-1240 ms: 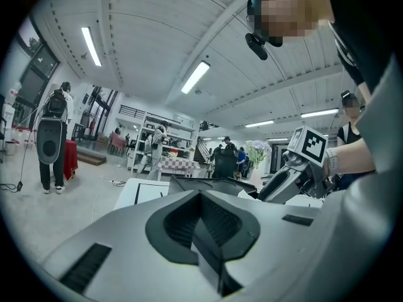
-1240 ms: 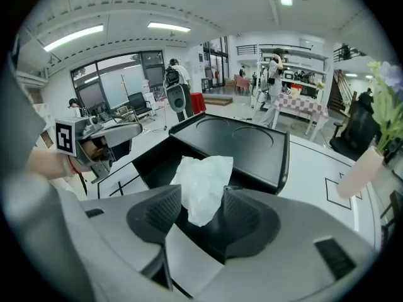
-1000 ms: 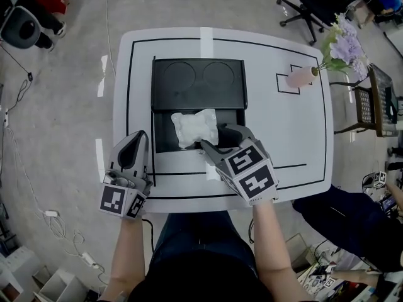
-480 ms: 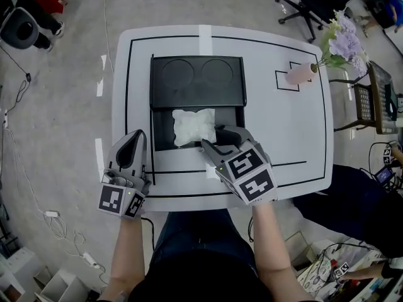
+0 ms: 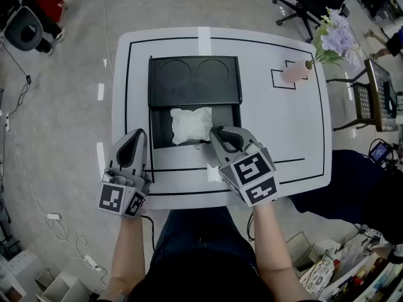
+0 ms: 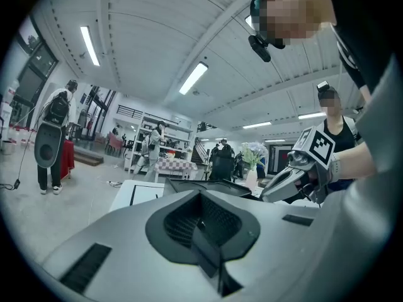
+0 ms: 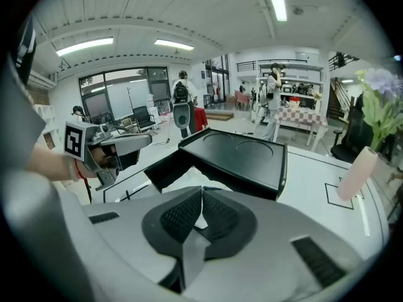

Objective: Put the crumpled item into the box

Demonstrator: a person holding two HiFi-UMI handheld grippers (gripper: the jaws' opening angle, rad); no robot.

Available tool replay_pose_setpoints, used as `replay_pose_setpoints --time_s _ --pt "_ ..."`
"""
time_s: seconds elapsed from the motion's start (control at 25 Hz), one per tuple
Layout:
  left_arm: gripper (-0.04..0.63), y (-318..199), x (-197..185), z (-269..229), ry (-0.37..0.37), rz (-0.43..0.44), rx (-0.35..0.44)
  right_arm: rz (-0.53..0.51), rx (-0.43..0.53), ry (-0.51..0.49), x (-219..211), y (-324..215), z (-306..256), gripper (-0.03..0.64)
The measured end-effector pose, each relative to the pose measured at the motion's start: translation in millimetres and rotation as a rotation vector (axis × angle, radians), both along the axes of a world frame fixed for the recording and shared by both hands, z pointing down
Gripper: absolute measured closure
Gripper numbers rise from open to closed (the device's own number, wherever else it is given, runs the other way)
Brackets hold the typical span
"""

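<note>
The white crumpled item [image 5: 191,124], which looks like paper or thin plastic, lies inside the open black plastic box [image 5: 162,133]. It sits nearer the box's front wall than its hinge. The box's flat lid with two round embossed rings [image 5: 195,80] is folded back on the white worktop [image 5: 283,137]. By the look of it, the placing is done.

The right claw [image 5: 219,134] hovers at the box's front right, just beside the item's near corner. Its jaws are closing and all but together, and the right gripper view shows only a sliver of white through the narrow gap. That reads as something beyond the pads, not a fold pinched between them. The left claw [image 5: 136,137] rests at the left of the box, its jaws together on nothing.

The main risk is that near corner. If a loose fold catches in the closing pads, pulling the right claw back would drag the light item over the front wall and out again. A low withdrawal could also bump that wall and shove the box across the worktop, since nothing steadies it. The crumpled stuff may also spring up above the rim and foul the lid if the lid is to be shut.
</note>
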State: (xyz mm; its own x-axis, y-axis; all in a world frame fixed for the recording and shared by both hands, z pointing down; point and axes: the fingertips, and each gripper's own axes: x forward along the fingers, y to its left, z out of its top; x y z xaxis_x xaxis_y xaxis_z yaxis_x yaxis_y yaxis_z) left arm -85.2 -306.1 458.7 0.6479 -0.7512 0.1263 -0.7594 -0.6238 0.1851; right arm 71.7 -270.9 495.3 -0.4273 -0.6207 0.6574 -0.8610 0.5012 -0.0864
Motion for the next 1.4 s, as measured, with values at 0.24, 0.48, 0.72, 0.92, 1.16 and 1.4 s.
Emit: replay_pose_setpoints --time_s 0.24,0.48,0.72,0.92,1.16,1.4 --pt "0.592 4 5 -9 0.008 0.008 0.009 0.021 0.092 -0.139 -2 0 -33 0.611" --pt "0.592 9 9 -19 0.007 0.014 0.023 -0.027 0.258 -0.177 -7 9 -67 0.611" --pt "0.592 11 13 -32 0.02 0.017 0.038 -0.002 0.324 -0.218 0 13 -89 0.612" --pt "0.592 16 17 -43 0.038 0.027 0.037 0.022 0.355 -0.206 7 17 -99 0.612" --pt "0.592 19 19 -57 0.058 0.038 0.033 0.029 0.376 -0.207 8 19 -111 0.612" --pt "0.592 22 21 -69 0.064 0.047 0.041 0.035 0.394 -0.205 9 22 -122 0.612"
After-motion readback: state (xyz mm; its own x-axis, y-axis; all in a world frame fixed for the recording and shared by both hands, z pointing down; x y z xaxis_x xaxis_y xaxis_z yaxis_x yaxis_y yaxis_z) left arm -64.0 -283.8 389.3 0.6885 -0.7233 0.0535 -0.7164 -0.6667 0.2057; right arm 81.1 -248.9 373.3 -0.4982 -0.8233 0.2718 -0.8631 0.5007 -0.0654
